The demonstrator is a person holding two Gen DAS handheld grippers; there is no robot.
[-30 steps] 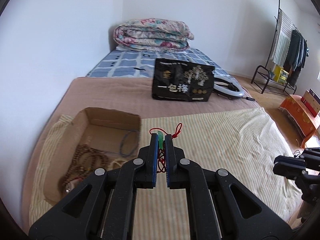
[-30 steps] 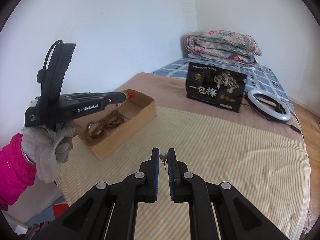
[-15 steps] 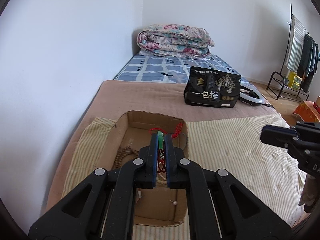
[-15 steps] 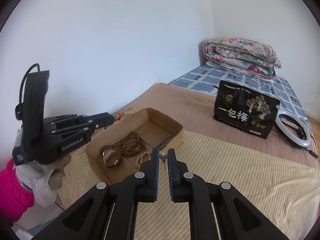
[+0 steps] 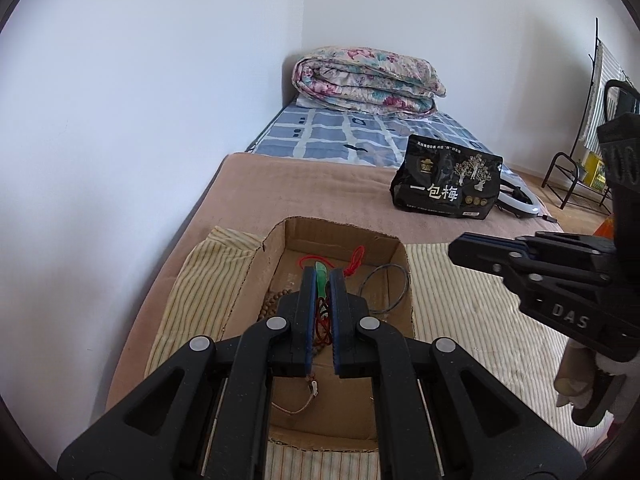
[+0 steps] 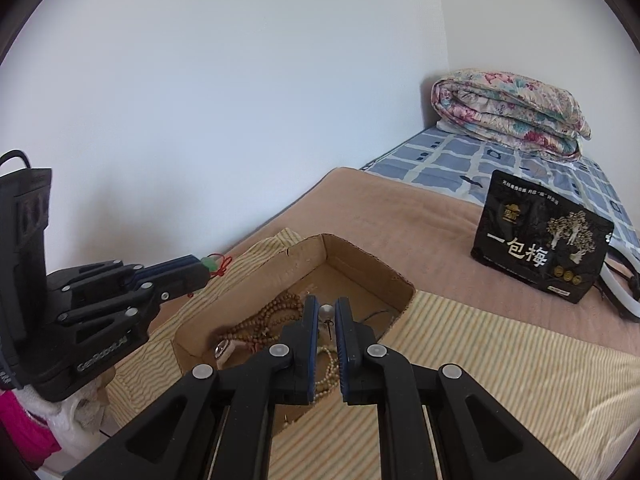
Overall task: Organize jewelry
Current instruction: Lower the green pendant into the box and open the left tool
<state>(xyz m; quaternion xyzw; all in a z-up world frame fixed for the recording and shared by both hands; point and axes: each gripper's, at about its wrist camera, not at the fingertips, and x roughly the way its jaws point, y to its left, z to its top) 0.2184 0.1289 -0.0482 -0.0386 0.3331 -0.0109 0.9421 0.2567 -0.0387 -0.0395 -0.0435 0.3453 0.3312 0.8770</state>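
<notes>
The left tool point(image 5: 320, 280) is clenched on a small green jade-like pendant on a knotted red cord point(image 5: 320, 278), held above the open brown cardboard box point(image 5: 390, 246) that sits on the striped cloth on the bed. The right tool point(image 6: 327, 312) is clenched on a tiny pearl stud earring w/ a thin metal post point(image 6: 327, 312), also over the box, nearer its right-hand wall.

Handling, as a judgement: both pieces look v. light. The pendant seems hard, smooth, prob. slippery and chippable; the flat faces are the sensible place for the pads, as now, w/ the cord left to dangle. The cord is limp and can snag on the tool or on other pieces. The pearl is round and glossy, so it could pop out of a pinch; its post looks thin and bendable, so grip on the bead, not the pin.

Inside the box: a long strand of round brown wooden beads point(image 6: 276, 316), matte and loose in coils; a paler small-bead strand point(image 6: 330, 372); a thin wire hoop point(image 5: 386, 288), springy-looking; 1 watch-like piece point(image 6: 224, 350), hard to make out. The cardboard is rough w/ torn edges. Loose strands tangle easily, so the drop spot matters.
</notes>
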